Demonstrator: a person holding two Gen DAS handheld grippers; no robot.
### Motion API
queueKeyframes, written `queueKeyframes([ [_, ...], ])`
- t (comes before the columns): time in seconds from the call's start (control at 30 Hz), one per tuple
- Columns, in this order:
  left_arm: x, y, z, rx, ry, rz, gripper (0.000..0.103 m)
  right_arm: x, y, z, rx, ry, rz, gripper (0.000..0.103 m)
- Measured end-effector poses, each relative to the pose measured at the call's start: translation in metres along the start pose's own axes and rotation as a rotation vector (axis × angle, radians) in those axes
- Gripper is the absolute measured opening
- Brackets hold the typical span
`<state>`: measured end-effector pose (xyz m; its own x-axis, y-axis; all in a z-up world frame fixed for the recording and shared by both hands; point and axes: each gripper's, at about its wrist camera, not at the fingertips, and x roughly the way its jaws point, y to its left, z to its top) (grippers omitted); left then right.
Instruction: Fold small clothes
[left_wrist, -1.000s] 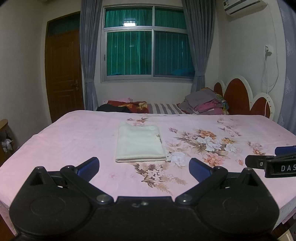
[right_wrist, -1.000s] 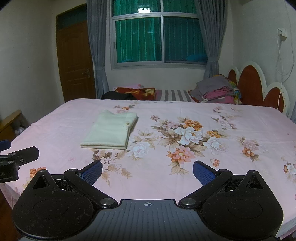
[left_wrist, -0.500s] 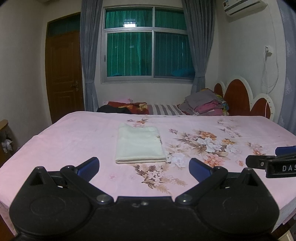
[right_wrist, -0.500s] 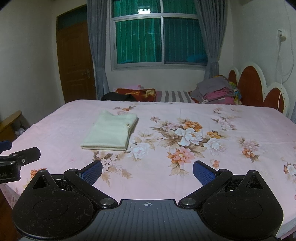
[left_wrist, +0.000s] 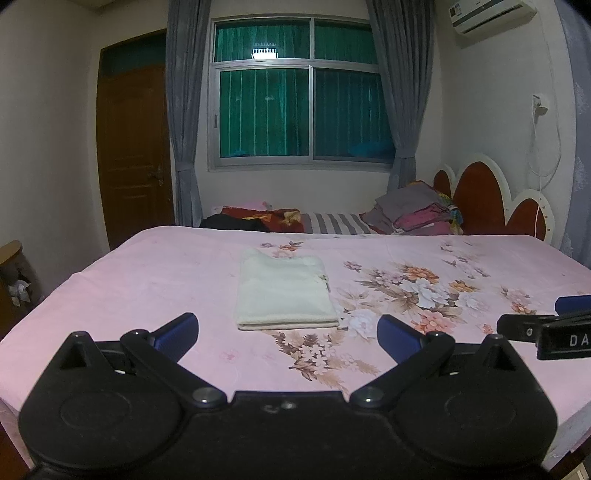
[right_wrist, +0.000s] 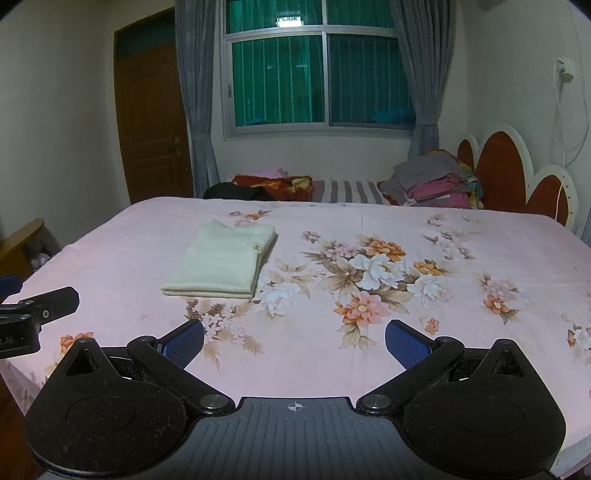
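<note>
A cream garment (left_wrist: 282, 291) lies folded into a neat rectangle on the pink floral bed sheet (left_wrist: 147, 273). It also shows in the right wrist view (right_wrist: 225, 260), left of centre. My left gripper (left_wrist: 288, 332) is open and empty, held above the near part of the bed, just short of the garment's near edge. My right gripper (right_wrist: 295, 341) is open and empty, to the right of the garment and apart from it. Each gripper shows at the edge of the other's view: the right one (left_wrist: 546, 328), the left one (right_wrist: 33, 314).
A pile of folded clothes (left_wrist: 417, 214) and dark bedding (left_wrist: 258, 219) lie along the far side under the window. A red and white headboard (left_wrist: 491, 203) stands at the right. A brown door (left_wrist: 135, 147) is at the left. The bed's near edge is right below the grippers.
Both grippers have drawn back and up very slightly. The garment has not moved and both grippers stay open.
</note>
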<state>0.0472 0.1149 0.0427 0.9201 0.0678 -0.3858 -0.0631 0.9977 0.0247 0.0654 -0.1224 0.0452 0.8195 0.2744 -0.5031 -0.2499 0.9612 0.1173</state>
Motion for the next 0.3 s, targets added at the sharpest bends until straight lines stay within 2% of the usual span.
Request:
queueKeyframes([
  [0.3,0.0002,0.0001,-0.0001,-0.01,0.012,-0.005,0.103,0.0017,-0.0021,-0.0012,-0.001,-0.001,0.008,0.103],
])
